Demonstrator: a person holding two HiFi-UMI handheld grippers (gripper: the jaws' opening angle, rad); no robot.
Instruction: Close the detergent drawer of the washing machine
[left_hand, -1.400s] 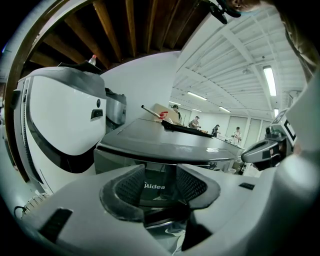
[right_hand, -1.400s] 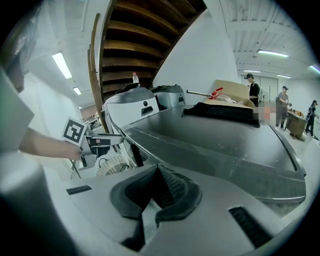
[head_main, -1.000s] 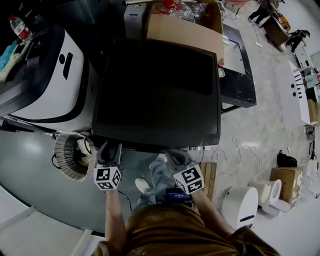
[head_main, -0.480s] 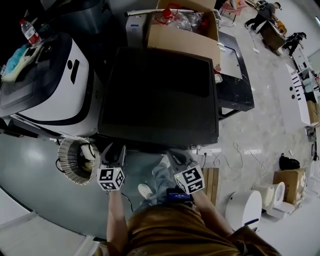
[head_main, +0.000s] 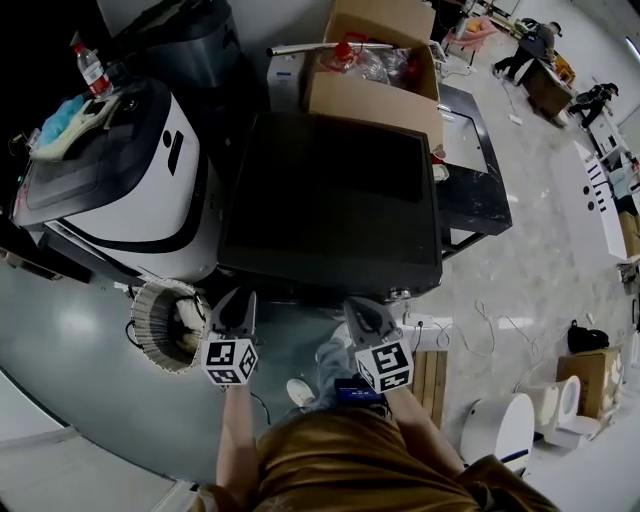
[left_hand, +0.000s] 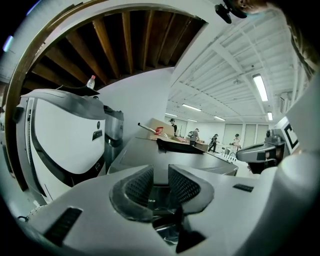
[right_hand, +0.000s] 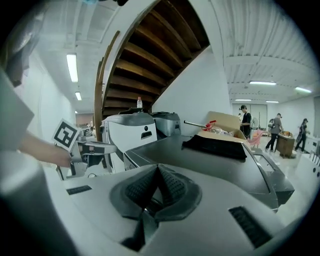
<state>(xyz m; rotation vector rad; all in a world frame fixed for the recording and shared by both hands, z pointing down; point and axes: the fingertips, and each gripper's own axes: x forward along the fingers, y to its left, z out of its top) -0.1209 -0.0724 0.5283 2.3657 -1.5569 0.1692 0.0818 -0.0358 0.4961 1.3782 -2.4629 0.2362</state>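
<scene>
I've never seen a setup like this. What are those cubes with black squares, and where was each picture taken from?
No robot: a person holds a two-jaw gripper in each hand; the cubes belong to them. One picture comes from a head camera looking down at the left gripper, the right gripper and a dark-topped washing machine, a cardboard box behind it. The other two come from cameras on each gripper. The left jaws are closing on nothing; the right jaws are together, empty.
</scene>
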